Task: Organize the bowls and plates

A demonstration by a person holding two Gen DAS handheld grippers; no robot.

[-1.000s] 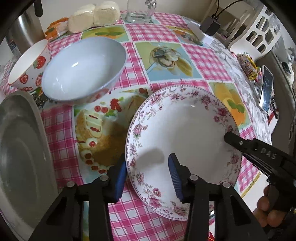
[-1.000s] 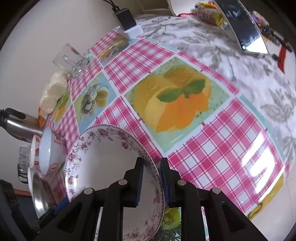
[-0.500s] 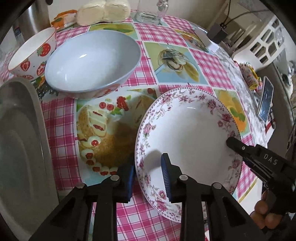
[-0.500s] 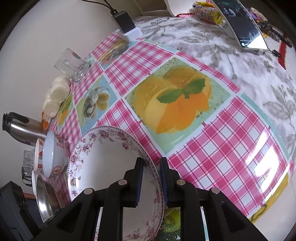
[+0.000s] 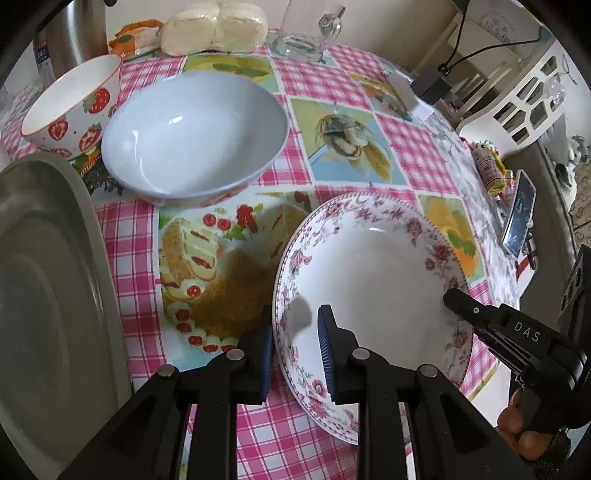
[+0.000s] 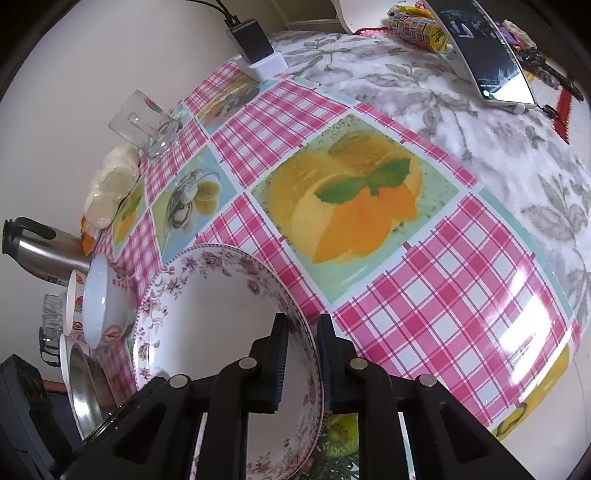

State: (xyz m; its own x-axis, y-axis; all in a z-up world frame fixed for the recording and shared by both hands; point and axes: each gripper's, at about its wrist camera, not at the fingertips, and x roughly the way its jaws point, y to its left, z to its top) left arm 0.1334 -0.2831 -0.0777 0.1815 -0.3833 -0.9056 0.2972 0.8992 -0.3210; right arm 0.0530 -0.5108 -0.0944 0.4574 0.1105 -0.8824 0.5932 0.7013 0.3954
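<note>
Two tools hold the floral plate (image 5: 376, 266) at once. The left tool (image 5: 295, 347) has its blue-padded fingers (image 5: 327, 347) set one on each side of the plate's near-left rim, one inside the dish and one outside, with a little gap visible on the inner side, so whether it truly clamps the rim cannot be told. The right tool (image 6: 301, 354) is narrowed on the opposite rim of the same floral plate (image 6: 207, 317), its pads pressed close on both faces of the edge; from the left wrist view the right tool (image 5: 458, 301) reaches in over the plate's right rim. The plate sits at the near edge of the counter (image 5: 332, 77), which is covered with a pink checked cloth printed with fruit and cake pictures.

Behind the plate, toward the far left, a pale blue bowl (image 5: 192, 129) stands upright, and just beside it, touching or nearly so, is a strawberry bowl (image 5: 72, 107). A steel tray (image 5: 48, 295) fills the left side of the left wrist view. Along the far edge are a clear glass (image 5: 310, 33), wrapped buns (image 5: 214, 31) and a steel kettle (image 6: 40, 247). A phone (image 6: 487, 62) lies on the grey leaf-patterned part of the cloth, well apart from the dishes, near a white charger block (image 6: 266, 66)
</note>
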